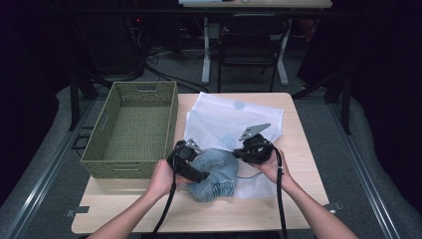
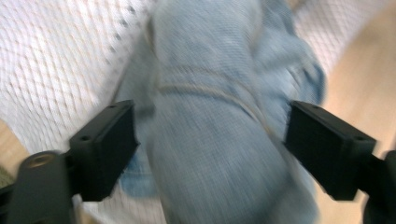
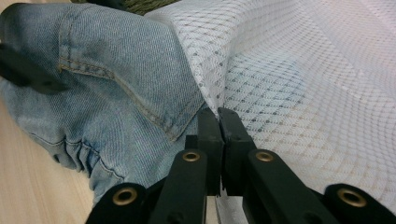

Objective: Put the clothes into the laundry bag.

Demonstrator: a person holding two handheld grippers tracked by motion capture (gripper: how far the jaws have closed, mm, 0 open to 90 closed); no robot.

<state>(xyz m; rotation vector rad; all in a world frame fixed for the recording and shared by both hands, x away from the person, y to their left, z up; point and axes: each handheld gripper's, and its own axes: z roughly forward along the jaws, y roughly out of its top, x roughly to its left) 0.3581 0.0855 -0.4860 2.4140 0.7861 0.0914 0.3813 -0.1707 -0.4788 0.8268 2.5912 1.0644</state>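
In the right gripper view the right gripper (image 3: 218, 122) has its jaws pressed together on the edge of the white mesh bag (image 3: 303, 84), pinching a fold of netting right where it meets the denim garment (image 3: 107, 79). The left gripper view shows the left gripper (image 2: 210, 144) with jaws spread wide, the blurred denim lying between them and neither pad visibly touching it. From the high view, both grippers sit close together near the front middle of the wooden table (image 1: 298, 149), the left one (image 1: 186, 158) over the denim bundle (image 1: 216, 174) and the right one (image 1: 254, 148) just beside it on the mesh bag (image 1: 224, 117), which spreads toward the far edge. A green woven basket (image 1: 132, 127) stands at the left, touching the bag's edge.
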